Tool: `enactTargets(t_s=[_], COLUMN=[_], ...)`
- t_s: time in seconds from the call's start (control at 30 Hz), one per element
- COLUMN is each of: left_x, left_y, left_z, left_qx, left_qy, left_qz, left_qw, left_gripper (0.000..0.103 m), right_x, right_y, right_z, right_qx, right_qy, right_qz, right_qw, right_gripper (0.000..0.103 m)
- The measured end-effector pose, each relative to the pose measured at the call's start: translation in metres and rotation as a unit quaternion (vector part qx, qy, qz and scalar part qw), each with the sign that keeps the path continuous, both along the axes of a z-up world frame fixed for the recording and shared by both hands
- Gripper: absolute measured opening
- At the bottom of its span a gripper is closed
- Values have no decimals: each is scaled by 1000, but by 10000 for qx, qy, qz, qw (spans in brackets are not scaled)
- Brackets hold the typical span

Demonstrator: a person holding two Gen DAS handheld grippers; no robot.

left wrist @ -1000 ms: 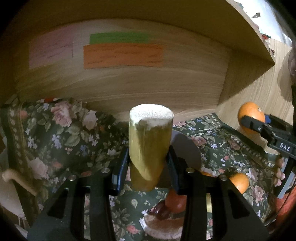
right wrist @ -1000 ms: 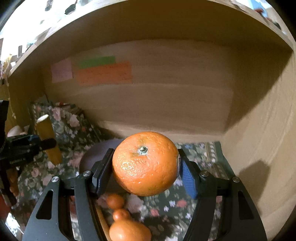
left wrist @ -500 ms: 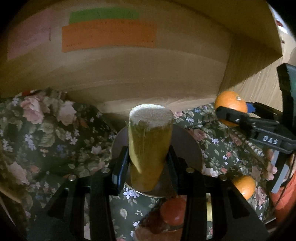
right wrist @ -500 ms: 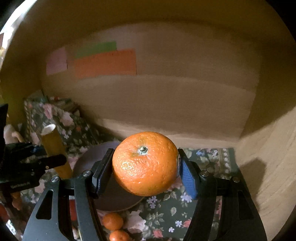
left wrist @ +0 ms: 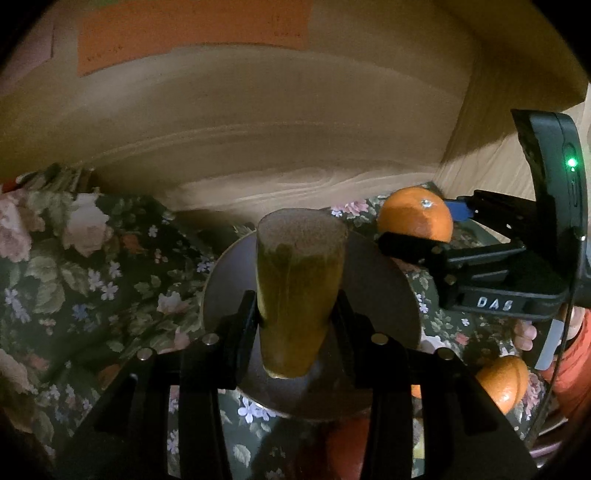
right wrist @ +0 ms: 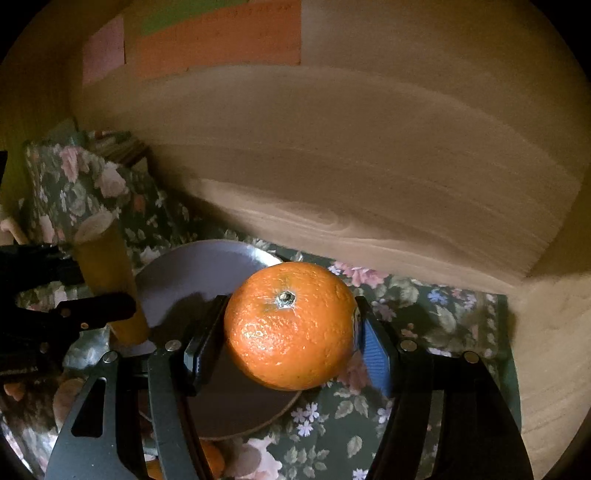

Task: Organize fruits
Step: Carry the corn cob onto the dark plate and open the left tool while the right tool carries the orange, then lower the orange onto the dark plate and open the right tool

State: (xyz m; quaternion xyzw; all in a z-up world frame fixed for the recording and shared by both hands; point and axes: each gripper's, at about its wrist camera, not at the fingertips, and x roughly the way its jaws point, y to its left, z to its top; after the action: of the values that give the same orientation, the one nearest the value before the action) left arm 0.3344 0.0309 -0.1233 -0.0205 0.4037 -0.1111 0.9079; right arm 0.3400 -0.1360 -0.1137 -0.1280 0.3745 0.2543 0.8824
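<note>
a dark floral cloth [left wrist: 92,280] covers the shelf floor – bunched up at the left – and orange [right wrist: 221,40], pink [right wrist: 103,55] and green [right wrist: 166,18] paper notes stick to the wooden back wall [right wrist: 369,147].

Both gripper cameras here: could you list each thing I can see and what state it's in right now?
left gripper: shut on the yellow cylinder.
yellow cylinder: upright, held over the plate.
right gripper: shut on the orange.
orange: whole, unpeeled, stem end facing the camera, held over the plate's edge.
plate: flat on the cloth, nothing resting on it.
floral cloth: spread under the plate, bunched up at the left.
</note>
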Motion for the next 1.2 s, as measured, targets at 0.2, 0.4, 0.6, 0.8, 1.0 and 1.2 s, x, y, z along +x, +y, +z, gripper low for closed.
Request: enactTargets(t_s=[0.2,0.4,0.6,0.8,1.0,1.2], left_x=[13,20,23,17,7,-9], left_y=[0,-2,3,14,20,24], left_z=[-6,-9,-10,-4,5,13], left_qx=[-23,13,63,65,82,99], left_qy=[81,108,163,111,-48,-150], left_qz=[0,13,123,227,308,368], left_qw=[10000,9999,9998,9997,9995,9992], left_gripper=[40,40,40,44,56,60], right_x=[12,24,30,28,27,14], right_y=[13,20,31,30,29,29], right_z=[-14,-26,-47,-51,-53,-42], right_qx=[-214,-388,-664,-748,-833,-700], right_qy=[240,571,918,938,789,620], right_qz=[206,404,517,517,397,481], right_qw=[9993,9968,9922,9914,9926,9945], right_gripper=[63,63,63,63,63,77])
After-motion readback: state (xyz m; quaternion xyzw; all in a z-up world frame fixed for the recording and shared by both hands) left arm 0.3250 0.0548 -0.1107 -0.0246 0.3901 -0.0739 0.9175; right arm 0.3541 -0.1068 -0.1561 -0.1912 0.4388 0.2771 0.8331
